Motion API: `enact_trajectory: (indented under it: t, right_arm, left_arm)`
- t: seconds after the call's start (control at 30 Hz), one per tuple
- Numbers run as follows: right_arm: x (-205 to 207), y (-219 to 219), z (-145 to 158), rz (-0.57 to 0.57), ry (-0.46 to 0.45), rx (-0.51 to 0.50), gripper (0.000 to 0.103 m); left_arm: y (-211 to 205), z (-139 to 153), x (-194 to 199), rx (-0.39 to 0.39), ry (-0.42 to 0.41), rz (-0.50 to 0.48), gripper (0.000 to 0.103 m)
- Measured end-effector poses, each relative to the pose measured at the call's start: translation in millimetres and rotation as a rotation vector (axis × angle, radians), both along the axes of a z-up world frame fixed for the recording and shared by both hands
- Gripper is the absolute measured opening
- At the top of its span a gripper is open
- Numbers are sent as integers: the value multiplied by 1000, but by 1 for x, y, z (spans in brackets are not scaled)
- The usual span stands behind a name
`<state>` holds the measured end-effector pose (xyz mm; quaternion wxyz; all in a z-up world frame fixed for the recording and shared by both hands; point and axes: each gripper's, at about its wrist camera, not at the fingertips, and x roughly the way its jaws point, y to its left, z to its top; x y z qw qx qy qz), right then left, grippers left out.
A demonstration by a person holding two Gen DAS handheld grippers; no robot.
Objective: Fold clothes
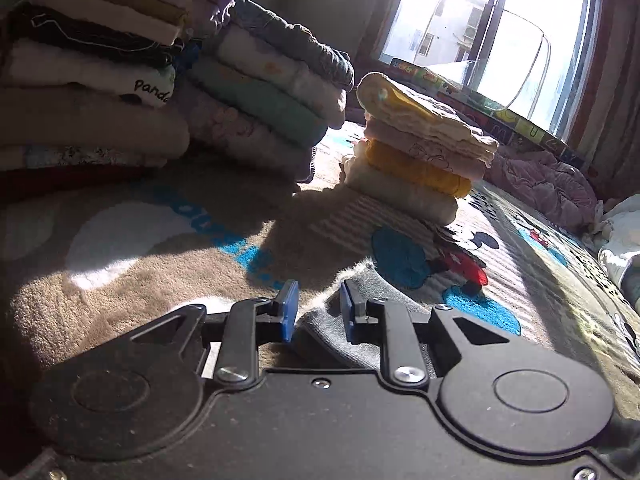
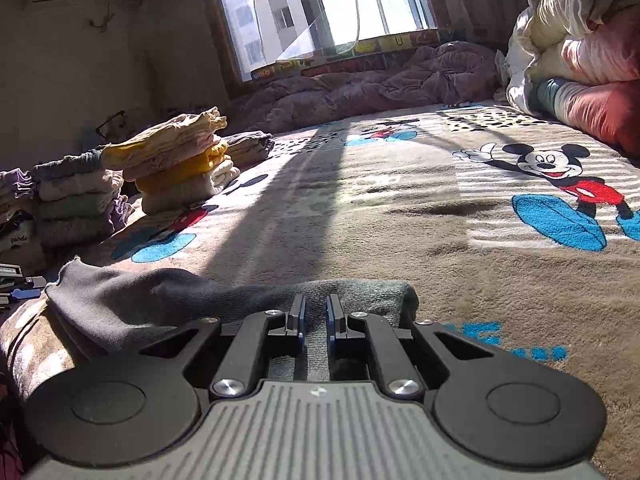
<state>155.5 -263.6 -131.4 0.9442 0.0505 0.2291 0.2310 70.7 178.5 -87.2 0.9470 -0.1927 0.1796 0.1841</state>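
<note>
Blanket (image 2: 400, 216); garment (image 2: 160, 300) between right claw (image 2: 316, 316)

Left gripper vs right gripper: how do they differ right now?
The left gripper has its jaws wide apart; the right gripper has them narrowed to a slim gap. The left sits at the grey garment's frayed corner, with nothing clamped; the right has a fold of the garment between its pads, apparently pinched. Both are low over the cartoon-print blanket and have blue pads.
</note>
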Motion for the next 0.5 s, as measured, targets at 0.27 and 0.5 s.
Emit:
enact_trajectory:
  t: [0.27, 0.5]
  right_arm:
    - [-25, 66, 2, 195, -47, -214, 31]
    - [-44, 59, -1, 253, 58, -306, 31]
  left_arm:
    - [-138, -12, 23, 149, 24, -523, 20]
    - [-185, -35, 25, 242, 48, -684, 20]
